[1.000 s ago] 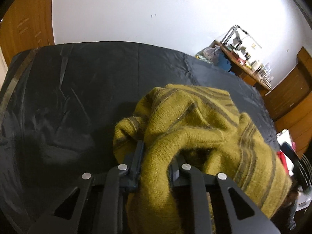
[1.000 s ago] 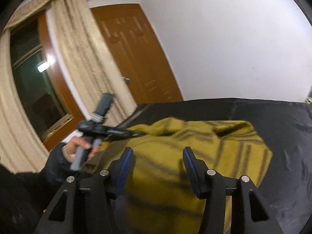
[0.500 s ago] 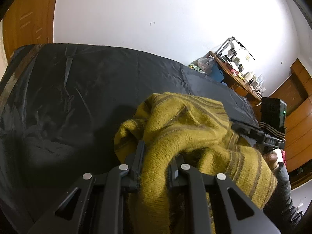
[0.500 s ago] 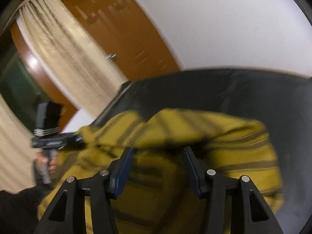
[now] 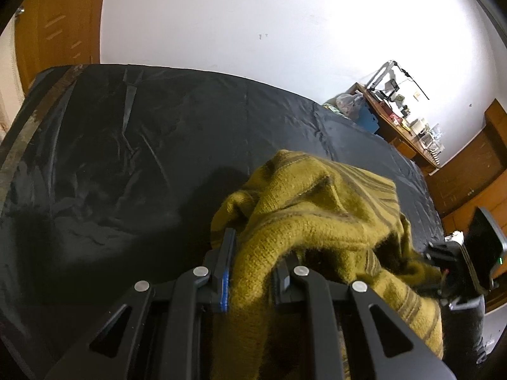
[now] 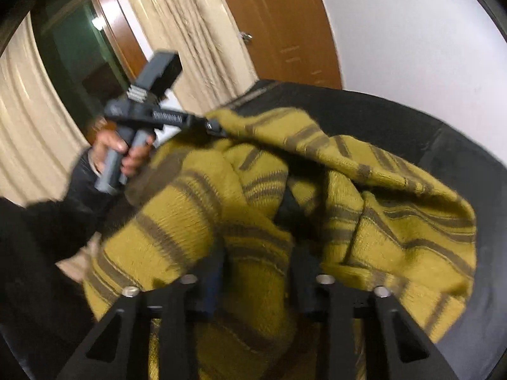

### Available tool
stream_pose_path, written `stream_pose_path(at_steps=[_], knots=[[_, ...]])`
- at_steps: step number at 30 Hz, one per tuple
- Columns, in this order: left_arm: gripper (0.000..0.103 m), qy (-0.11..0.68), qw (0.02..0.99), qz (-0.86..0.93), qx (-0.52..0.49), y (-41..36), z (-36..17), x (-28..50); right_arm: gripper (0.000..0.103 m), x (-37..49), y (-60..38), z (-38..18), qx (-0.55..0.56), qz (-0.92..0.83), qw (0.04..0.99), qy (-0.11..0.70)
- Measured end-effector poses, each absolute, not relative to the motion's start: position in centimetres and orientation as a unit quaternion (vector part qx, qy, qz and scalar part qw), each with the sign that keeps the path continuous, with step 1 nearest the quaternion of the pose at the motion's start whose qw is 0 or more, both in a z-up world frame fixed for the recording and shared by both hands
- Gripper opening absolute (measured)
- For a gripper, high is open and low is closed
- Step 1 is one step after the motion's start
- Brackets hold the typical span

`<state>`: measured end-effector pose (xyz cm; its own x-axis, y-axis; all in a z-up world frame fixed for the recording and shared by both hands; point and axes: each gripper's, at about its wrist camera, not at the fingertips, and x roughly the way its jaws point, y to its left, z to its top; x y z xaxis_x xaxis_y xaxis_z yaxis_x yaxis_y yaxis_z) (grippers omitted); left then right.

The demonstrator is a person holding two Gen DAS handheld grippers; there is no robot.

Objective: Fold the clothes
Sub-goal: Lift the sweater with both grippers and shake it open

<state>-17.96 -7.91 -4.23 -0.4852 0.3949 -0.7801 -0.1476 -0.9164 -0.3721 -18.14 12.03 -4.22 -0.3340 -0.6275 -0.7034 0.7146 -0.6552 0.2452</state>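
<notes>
A mustard-yellow knitted sweater (image 5: pixel 317 202) with brown stripes lies bunched on a bed under a black sheet (image 5: pixel 126 158). My left gripper (image 5: pixel 253 243) is shut on a thick fold of it near the front. In the right wrist view the sweater (image 6: pixel 380 190) is lifted in loose folds, and the left gripper (image 6: pixel 210 125) pinches its far edge, held by a hand (image 6: pixel 111 148). My right gripper (image 6: pixel 258 253) is sunk into the fabric, its jaws closing with a roll of sweater between them. Fabric drapes over its left finger.
The black sheet (image 6: pixel 459 164) stretches beyond the sweater to a white wall. A wooden door (image 6: pixel 285 31) and beige curtains (image 6: pixel 190 15) stand past the bed's far corner. A cluttered desk (image 5: pixel 402 120) and wooden cabinets (image 5: pixel 475 171) line the right side.
My right gripper swung down into the sweater and its jaws narrowed around a fold. The left gripper kept its hold. The right gripper came into the left view's right edge.
</notes>
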Motion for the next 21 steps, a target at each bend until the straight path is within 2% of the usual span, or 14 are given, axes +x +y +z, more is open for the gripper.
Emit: stream_pose_path(at_steps=[3, 6, 21], knots=[[0.021, -0.136, 0.153, 0.853, -0.48, -8.1, -4.0, -17.9, 0.02, -16.0, 11.7, -3.1, 0.384, -0.851, 0.35, 0.074], [0.017, -0.152, 0.145, 0.86, -0.466, -9.0, -3.0, -17.3, 0.018, -13.2, 12.6, -1.1, 0.339, -0.892, 0.287, 0.078], [0.013, -0.275, 0.175, 0.889, -0.321, -14.1, 7.4, -9.1, 0.017, 1.5, 21.0, 8.8, 0.062, -0.996, 0.012, 0.056]])
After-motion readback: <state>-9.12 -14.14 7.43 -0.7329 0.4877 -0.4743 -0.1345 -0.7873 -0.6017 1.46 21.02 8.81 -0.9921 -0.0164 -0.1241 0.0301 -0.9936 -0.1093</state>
